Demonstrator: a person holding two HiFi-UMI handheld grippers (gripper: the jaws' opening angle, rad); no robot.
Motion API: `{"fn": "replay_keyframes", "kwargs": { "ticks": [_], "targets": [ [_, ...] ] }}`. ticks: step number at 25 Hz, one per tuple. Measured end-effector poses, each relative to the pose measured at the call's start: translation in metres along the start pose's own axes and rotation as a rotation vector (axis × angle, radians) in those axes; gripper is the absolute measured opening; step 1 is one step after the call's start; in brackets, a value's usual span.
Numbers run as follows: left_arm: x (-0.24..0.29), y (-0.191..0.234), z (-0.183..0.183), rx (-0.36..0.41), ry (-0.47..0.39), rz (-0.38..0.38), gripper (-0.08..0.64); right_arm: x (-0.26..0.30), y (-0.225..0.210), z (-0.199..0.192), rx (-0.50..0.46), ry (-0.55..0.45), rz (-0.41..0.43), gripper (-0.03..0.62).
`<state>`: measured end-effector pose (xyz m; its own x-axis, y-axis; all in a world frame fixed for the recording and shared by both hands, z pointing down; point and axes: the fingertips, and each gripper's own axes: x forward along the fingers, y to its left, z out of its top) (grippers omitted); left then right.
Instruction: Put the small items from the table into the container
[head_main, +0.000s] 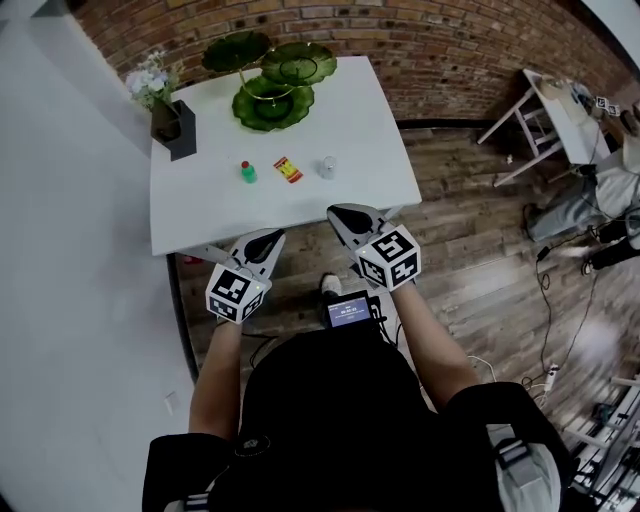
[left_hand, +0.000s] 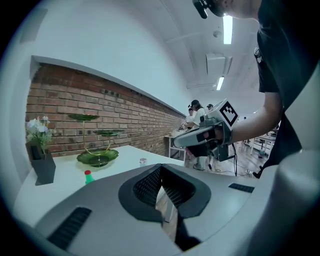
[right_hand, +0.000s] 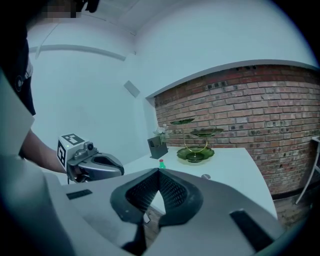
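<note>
Judging by the white rectangular desk (head_main: 200, 215), the task has hardly begun: all three small items lie out on its top and none has reached the green glass tiered dish stand (head_main: 272, 103) at the far edge, which I take to be the container. They sit in a loose row near the middle of the desk, apart from one another. A small green bottle with a red cap (head_main: 247, 172) stands upright on the left, a flat red-and-yellow packet (head_main: 288, 170) lies in the middle, and a small clear jar with a pale lid (head_main: 327, 167) is on the right. All three look light and easy to pinch. The left tongs (head_main: 268, 238) and right tongs (head_main: 345, 213) hover at the near edge, both closed with nothing between them. A dark holder of white flowers (head_main: 175, 125) stands at the far left corner, clear of the row.
</note>
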<state>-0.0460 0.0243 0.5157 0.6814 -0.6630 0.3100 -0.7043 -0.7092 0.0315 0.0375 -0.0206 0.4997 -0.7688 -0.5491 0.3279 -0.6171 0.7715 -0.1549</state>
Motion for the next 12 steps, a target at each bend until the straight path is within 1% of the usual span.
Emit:
{"fn": "replay_keyframes", "kwargs": {
  "ticks": [5, 12],
  "targets": [
    [0.031, 0.028, 0.020, 0.001, 0.004, 0.024, 0.002, 0.027, -0.038, 0.019, 0.007, -0.005, 0.032, 0.008],
    [0.056, 0.058, 0.028, -0.012, 0.020, 0.069, 0.002, 0.053, -0.073, 0.028, 0.013, 0.003, 0.074, 0.008]
  ]
}}
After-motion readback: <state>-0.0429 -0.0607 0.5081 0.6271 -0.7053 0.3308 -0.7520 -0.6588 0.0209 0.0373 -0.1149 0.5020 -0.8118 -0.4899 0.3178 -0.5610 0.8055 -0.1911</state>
